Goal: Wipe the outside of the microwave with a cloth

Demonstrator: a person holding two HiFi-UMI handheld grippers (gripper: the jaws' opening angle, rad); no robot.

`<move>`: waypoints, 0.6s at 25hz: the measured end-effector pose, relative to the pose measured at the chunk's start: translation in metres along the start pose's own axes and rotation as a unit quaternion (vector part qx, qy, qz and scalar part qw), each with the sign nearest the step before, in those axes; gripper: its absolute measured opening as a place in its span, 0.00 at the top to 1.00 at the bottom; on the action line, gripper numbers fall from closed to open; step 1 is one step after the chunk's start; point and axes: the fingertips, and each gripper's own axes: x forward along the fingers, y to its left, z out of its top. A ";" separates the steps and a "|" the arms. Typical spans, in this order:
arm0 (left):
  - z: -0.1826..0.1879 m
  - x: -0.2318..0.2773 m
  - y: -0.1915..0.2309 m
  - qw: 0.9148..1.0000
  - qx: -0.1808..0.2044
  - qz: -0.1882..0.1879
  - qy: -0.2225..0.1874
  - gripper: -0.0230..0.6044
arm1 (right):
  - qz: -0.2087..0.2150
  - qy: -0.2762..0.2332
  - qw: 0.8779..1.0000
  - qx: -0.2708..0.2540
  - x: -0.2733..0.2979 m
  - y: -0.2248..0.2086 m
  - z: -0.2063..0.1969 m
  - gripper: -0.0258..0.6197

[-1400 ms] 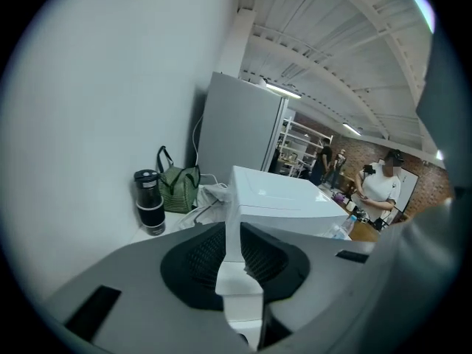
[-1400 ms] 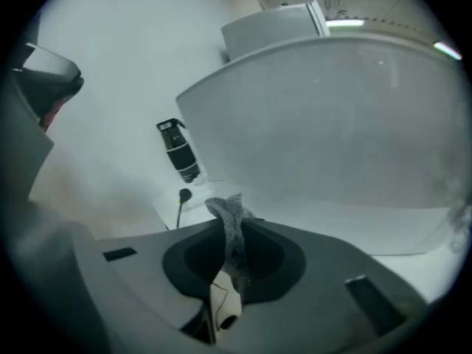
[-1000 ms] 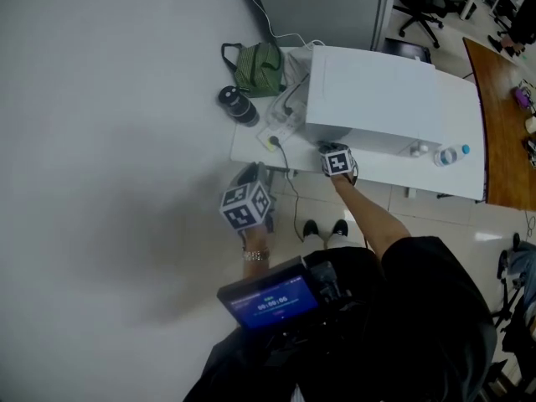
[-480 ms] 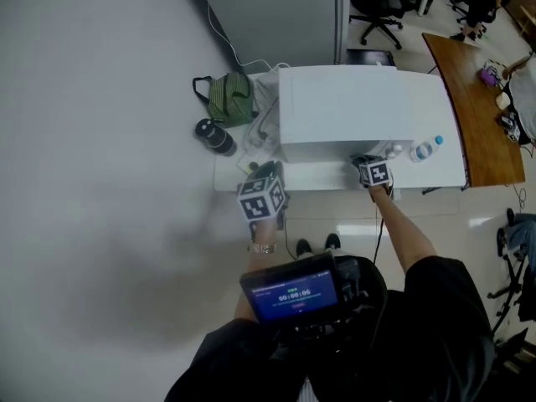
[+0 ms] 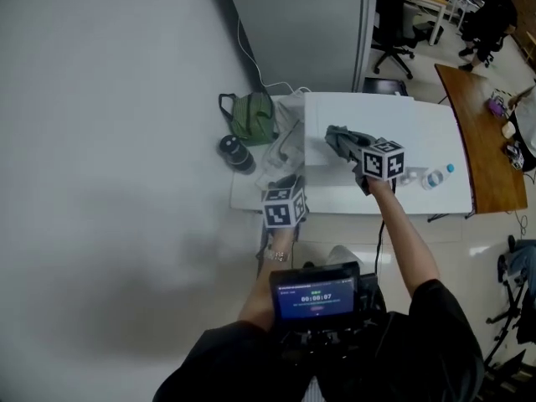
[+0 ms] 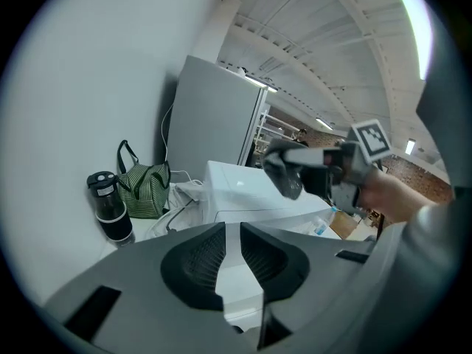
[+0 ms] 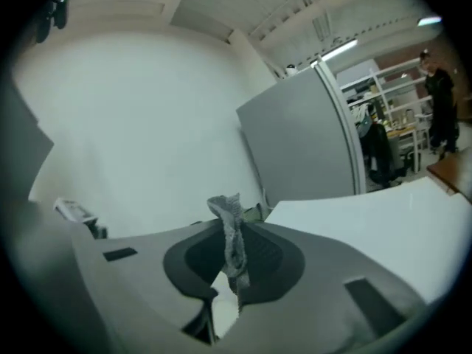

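Right gripper (image 7: 232, 231) is clamped on the grey cloth (image 7: 227, 206), a strip pinched upright between its jaws. The cloth is held over the top of the white microwave (image 5: 410, 124), near its left front corner (looks just clear of the surface). Left gripper (image 6: 232, 234) is low at the table (image 5: 352, 201) front edge, jaws a narrow gap apart, nothing between. Green bag (image 5: 251, 117), black flask (image 5: 236, 153) left of the microwave, water bottle (image 5: 435, 177) right.
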 end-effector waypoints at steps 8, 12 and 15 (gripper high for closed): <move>0.003 -0.006 0.047 0.998 -0.015 0.053 -0.005 0.88 | -0.028 0.086 0.995 0.047 0.137 -0.090 0.061 0.91; 0.024 -0.005 0.068 0.995 -0.032 0.090 -0.024 0.88 | -0.068 0.204 0.976 0.013 0.191 -0.124 0.031 0.91; 0.029 0.001 0.070 0.995 -0.030 0.095 -0.023 0.88 | -0.096 0.260 0.961 -0.005 0.196 -0.153 0.007 0.91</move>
